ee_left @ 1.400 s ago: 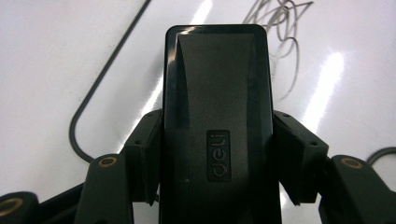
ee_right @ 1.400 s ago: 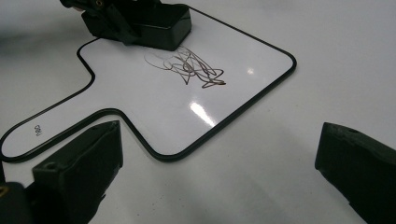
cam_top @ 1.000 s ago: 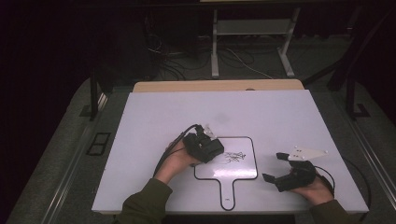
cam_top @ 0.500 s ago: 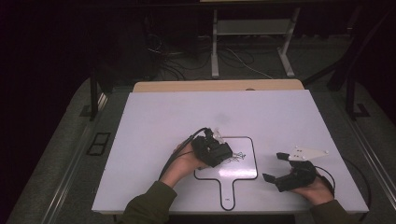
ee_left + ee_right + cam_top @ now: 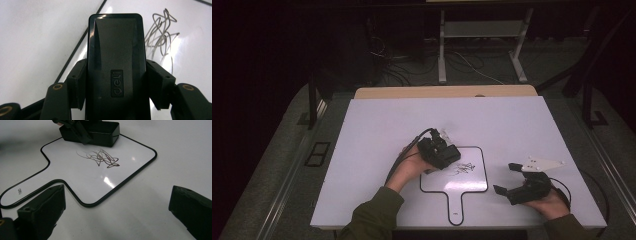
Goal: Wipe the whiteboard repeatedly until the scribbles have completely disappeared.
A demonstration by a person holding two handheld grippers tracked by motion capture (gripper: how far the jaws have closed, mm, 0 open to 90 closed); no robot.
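Black eraser [image 5: 116, 67] is pinched tight in the left gripper [image 5: 443, 152], scribble [image 5: 161, 37] just past its tip on the whiteboard [image 5: 477, 186]; right gripper [image 5: 512, 179] rests spread wide.

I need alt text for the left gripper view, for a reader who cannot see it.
The left tool grips a black whiteboard eraser between its two jaws, held over a small whiteboard beside grey scribbles.
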